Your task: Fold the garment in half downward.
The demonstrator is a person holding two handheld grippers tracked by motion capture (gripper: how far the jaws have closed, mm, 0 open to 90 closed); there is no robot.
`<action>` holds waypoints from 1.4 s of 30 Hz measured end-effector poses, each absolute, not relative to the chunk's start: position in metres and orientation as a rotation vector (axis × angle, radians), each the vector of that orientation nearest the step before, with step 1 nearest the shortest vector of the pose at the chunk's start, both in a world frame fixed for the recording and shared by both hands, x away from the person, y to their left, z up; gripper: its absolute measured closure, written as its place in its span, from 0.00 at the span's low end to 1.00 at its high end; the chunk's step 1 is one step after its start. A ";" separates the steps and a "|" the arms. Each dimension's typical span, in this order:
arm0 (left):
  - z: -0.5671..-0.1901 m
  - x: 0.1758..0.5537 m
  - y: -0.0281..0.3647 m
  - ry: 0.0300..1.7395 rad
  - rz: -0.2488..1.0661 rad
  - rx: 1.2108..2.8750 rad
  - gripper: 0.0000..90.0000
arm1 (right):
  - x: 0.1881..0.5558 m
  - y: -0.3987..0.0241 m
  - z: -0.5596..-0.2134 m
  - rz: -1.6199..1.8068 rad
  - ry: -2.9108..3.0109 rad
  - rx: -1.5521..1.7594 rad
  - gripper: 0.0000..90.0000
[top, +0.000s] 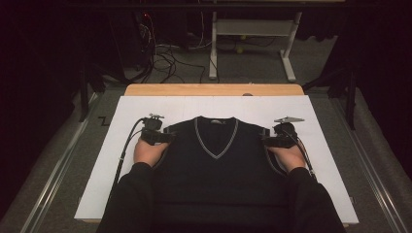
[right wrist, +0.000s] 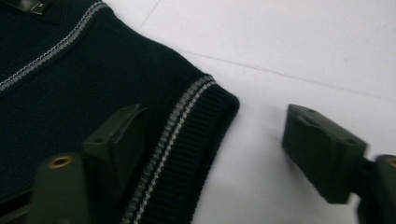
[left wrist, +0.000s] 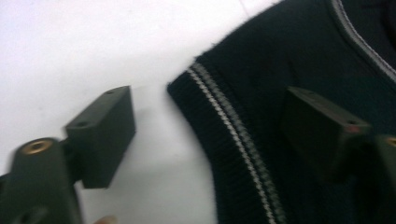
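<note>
A dark sleeveless V-neck vest (top: 216, 165) with grey trim lies flat on the white board (top: 126, 160). My left gripper (top: 163, 137) is at the vest's left shoulder. In the left gripper view it (left wrist: 205, 100) straddles the striped armhole edge (left wrist: 233, 126), one jaw over the white board, the other over the knit, pads apart from the cloth. My right gripper (top: 269, 141) mirrors this at the right shoulder. In the right gripper view it (right wrist: 212, 116) stands open around the ribbed armhole edge (right wrist: 187, 107) of the vest (right wrist: 93, 70).
The white board lies on a wooden table (top: 214, 90) whose far edge shows beyond it. A pale desk frame (top: 252, 29) and cables (top: 160, 58) stand on the floor behind. Metal rails (top: 53, 174) run along both sides. Dark sleeves cover the vest's lower corners.
</note>
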State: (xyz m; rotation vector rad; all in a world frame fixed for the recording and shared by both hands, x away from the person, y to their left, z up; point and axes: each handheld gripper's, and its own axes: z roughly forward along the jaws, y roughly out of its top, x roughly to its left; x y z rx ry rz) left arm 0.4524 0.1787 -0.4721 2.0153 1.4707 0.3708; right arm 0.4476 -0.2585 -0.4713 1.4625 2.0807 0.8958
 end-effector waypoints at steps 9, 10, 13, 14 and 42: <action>-0.471 0.446 0.168 1.435 0.385 2.039 0.59 | 0.448 -0.236 -0.468 0.896 2.139 1.413 0.68; -0.471 0.446 0.168 1.435 0.380 2.035 0.62 | 0.448 -0.235 -0.468 0.899 2.144 1.414 0.72; -0.471 0.445 0.167 1.416 0.374 2.038 0.70 | 0.447 -0.235 -0.468 0.915 2.153 1.420 0.81; -0.471 0.445 0.167 1.413 0.368 2.036 0.73 | 0.447 -0.235 -0.468 0.919 2.158 1.422 0.83; -0.362 0.447 0.174 1.270 0.670 1.803 0.78 | 0.445 -0.249 -0.372 1.075 1.846 1.222 0.89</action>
